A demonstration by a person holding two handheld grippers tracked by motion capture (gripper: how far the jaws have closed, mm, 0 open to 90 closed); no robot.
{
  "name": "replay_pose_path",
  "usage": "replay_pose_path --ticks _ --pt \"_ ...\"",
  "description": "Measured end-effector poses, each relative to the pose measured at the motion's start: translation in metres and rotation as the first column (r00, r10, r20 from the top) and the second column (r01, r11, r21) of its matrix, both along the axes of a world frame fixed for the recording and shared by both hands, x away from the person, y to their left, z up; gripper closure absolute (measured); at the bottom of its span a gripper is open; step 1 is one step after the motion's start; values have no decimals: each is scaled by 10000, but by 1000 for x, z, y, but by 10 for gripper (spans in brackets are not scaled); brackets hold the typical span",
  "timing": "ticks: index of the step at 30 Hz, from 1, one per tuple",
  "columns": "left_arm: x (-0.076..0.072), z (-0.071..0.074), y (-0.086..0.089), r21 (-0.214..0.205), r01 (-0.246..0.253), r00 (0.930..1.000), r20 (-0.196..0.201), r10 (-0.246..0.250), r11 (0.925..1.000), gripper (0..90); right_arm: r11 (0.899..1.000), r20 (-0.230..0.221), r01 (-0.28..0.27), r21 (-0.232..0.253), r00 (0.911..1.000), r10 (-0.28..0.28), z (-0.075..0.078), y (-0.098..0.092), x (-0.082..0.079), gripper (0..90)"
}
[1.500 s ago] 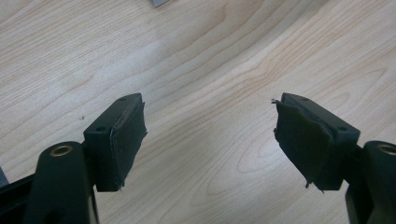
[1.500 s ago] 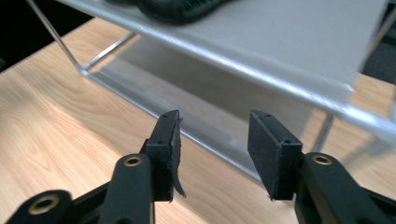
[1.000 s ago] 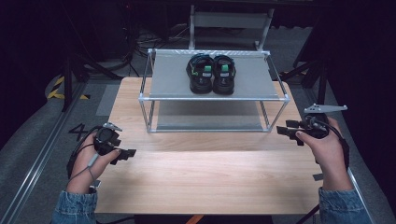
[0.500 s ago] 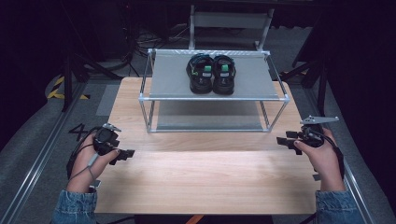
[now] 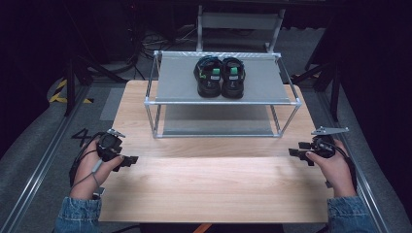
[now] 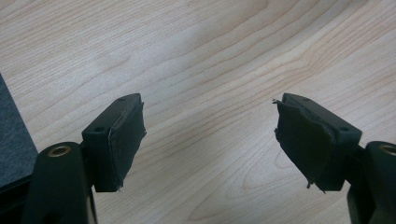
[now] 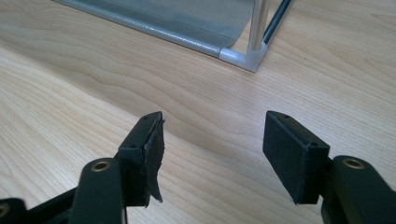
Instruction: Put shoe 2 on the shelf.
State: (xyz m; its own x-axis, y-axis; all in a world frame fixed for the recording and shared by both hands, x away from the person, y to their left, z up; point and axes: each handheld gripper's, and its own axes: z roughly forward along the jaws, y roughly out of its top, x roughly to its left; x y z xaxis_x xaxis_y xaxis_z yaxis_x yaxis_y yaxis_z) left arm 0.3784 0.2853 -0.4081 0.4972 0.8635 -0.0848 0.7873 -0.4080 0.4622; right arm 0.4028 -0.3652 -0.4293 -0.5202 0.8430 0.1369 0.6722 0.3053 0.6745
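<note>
A pale wooden table (image 5: 214, 184) with a wavy grain is set in a dark room, and a two-tier rack (image 5: 223, 102) of thin metal tubes and grey fabric shelves is placed toward its far edge, with a pair of black sandals (image 5: 219, 77) stood side by side on the top shelf. The left gripper (image 5: 127, 160) is held at the table's left edge and the right gripper (image 5: 297, 154) at its right edge. Each has its black padded jaws spread wide with nothing between them.
</note>
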Motion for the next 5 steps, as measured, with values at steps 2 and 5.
replay_pose_path --ticks 2,5 --pt "0 -1 0 -16 2 10000 2 -2 10000 242 10000 -95 -29 37 10000 30 -2 0 0 387" --pt "0 -1 0 -3 4 10000 -5 -4 10000 243 10000 -135 -29 56 9999 30 -4 -1 1 385"
